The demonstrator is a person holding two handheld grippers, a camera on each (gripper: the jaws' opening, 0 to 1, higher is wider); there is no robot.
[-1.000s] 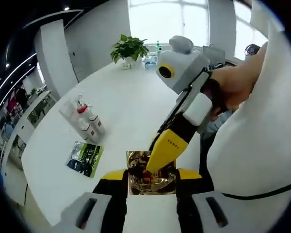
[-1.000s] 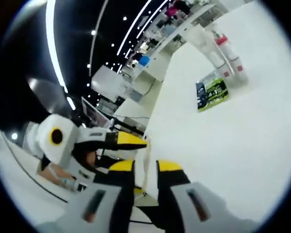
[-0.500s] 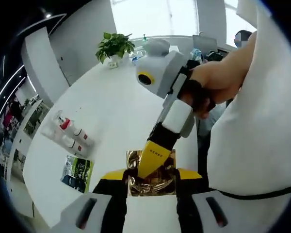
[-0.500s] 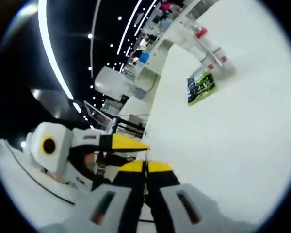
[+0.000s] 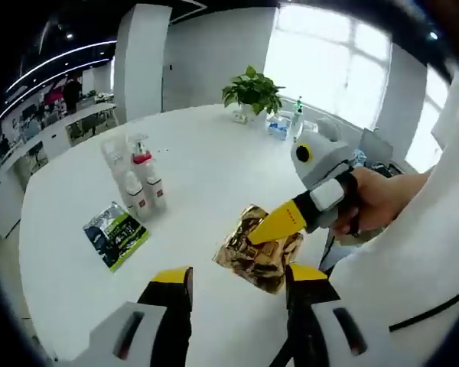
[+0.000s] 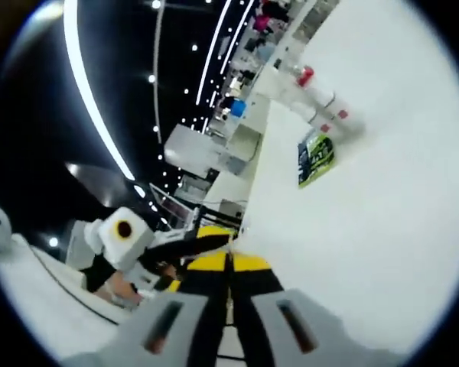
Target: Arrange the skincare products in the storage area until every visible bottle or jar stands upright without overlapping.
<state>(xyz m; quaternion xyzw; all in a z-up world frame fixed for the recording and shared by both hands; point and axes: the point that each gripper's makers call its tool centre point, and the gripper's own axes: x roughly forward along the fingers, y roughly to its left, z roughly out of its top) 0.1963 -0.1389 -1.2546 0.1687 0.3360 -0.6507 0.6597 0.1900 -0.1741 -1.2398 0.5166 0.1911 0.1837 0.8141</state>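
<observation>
I am pinching the gold foil pouch (image 5: 260, 248) in my right claw (image 5: 262, 234), my left claw (image 5: 237, 294) spread; next I'm judging: set it at ten o'clock near the bottles (image 5: 141, 182)

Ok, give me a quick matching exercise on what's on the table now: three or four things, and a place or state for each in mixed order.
Things:
1. crinkled gold foil pouch
2. white pump bottles with red collars
3. green-and-black flat packet
4. leafy green potted plant

States:
A. far edge of the white round table, by the window
B. lying flat on the table
C. pinched by the right tool
D. standing upright together

Pairs: 1-C, 2-D, 3-B, 4-A
</observation>
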